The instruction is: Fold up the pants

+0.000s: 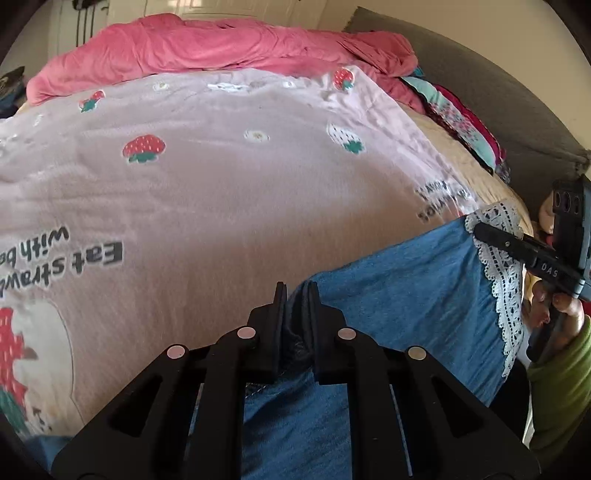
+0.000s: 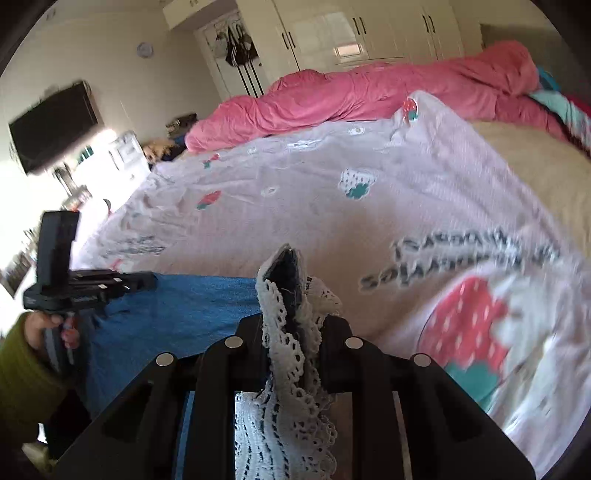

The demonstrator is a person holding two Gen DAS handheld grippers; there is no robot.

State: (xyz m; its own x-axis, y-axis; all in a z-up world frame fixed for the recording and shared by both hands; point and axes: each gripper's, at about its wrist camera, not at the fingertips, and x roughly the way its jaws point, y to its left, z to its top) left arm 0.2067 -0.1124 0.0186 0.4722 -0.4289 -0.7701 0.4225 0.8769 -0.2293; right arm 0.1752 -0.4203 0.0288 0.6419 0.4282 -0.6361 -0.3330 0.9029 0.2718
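Blue denim pants (image 1: 406,280) with a white lace hem (image 1: 506,277) lie on the near edge of the bed. In the left wrist view my left gripper (image 1: 297,295) is shut on a bunched fold of the denim. At the right, my right gripper (image 1: 480,230), held by a hand in a green sleeve, bites the lace end. In the right wrist view my right gripper (image 2: 291,280) is shut on the lace hem (image 2: 291,369), which drapes over its fingers. The pants (image 2: 184,314) stretch left to my left gripper (image 2: 147,280).
A pale pink strawberry blanket (image 1: 221,184) covers the bed, with a rumpled pink duvet (image 1: 203,48) along its far side. Folded colourful clothes (image 1: 461,122) lie by the grey headboard (image 1: 498,85). White wardrobes (image 2: 351,33) and a wall television (image 2: 51,125) stand beyond.
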